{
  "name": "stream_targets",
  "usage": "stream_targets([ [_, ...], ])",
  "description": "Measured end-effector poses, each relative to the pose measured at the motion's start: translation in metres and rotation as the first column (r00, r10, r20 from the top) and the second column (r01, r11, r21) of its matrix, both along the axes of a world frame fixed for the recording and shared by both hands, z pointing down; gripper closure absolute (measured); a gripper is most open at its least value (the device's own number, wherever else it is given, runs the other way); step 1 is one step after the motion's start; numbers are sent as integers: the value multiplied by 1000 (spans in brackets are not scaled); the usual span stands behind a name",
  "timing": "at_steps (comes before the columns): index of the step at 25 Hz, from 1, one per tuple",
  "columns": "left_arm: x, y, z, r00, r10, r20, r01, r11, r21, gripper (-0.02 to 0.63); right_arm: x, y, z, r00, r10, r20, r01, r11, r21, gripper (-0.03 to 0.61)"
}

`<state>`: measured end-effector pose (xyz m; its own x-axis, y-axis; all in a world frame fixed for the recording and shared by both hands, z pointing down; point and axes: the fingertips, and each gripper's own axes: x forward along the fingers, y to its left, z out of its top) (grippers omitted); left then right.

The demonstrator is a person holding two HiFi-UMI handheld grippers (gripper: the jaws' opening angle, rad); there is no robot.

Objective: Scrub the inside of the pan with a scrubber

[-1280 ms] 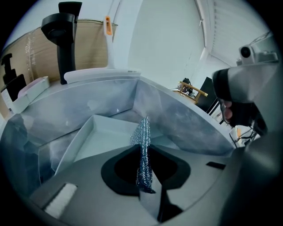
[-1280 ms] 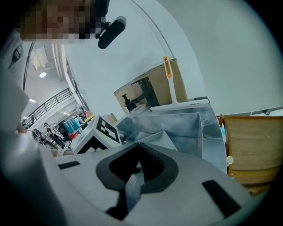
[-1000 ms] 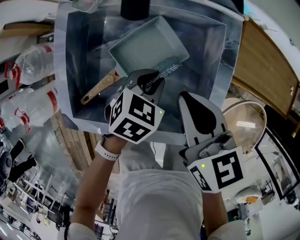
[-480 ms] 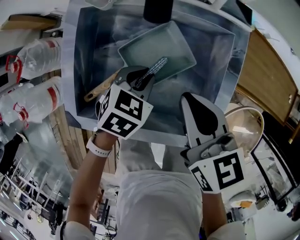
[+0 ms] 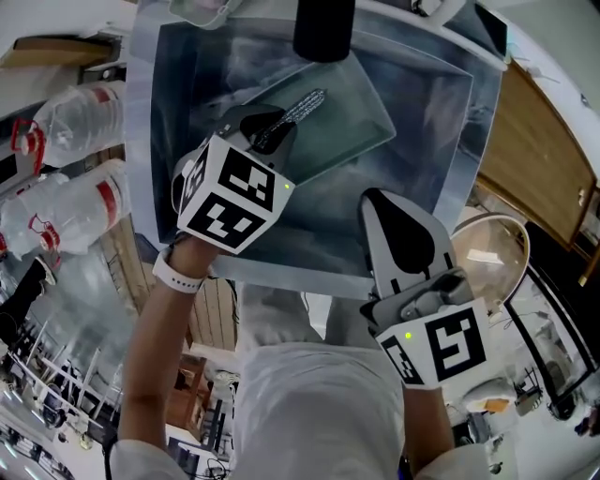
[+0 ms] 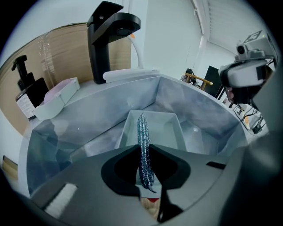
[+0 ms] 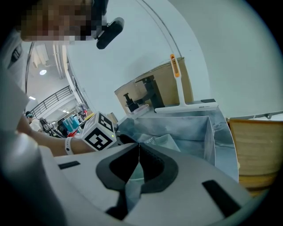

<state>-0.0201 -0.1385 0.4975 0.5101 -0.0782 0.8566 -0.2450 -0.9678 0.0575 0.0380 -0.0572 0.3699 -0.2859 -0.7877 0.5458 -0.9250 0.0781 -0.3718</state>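
A grey-blue rectangular pan (image 5: 361, 112) lies in the steel sink (image 5: 450, 141). My left gripper (image 5: 270, 125) is shut on a glittery silver-blue scrubber (image 5: 300, 106), which sticks out past the jaws over the pan's near left part. In the left gripper view the scrubber (image 6: 141, 132) stands edge-on between the jaws of my left gripper (image 6: 142, 152), above the pan's inside (image 6: 161, 130). The gripper hides the pan's handle. My right gripper (image 5: 380, 199) hangs over the sink's front rim, shut and empty; its jaws meet in the right gripper view (image 7: 139, 145).
A black faucet (image 5: 323, 23) rises at the sink's back edge. Plastic bottles (image 5: 75, 122) lie left of the sink. To the right are a wooden counter (image 5: 534, 141) and a round glass lid (image 5: 492, 253). A soap bottle (image 6: 24, 97) and a pink sponge tray (image 6: 59, 90) stand behind the sink.
My left gripper has carried the scrubber left and farther back into the sink, across the pan. The right gripper has stayed in place.
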Motion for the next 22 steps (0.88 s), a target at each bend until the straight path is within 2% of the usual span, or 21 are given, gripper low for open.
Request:
stream_targets([
  [9,0,-50,2,1000,6,20,-7,999,54,549,-4,-15,4,1000,10,8,-10,1000,-10,572],
  [13,11,-53,3,1000,9,0,-9,999,52,549,0,-16,6,1000,21,6,-20,1000,-13,572],
  [18,41,-54,2,999,9,-43,-7,999,54,549,8,-12,5,999,36,-1,-36,999,-16,572],
  [22,45,-50,-3,999,0,-42,2,999,42,549,17,-7,1,999,52,-8,-52,999,-10,572],
])
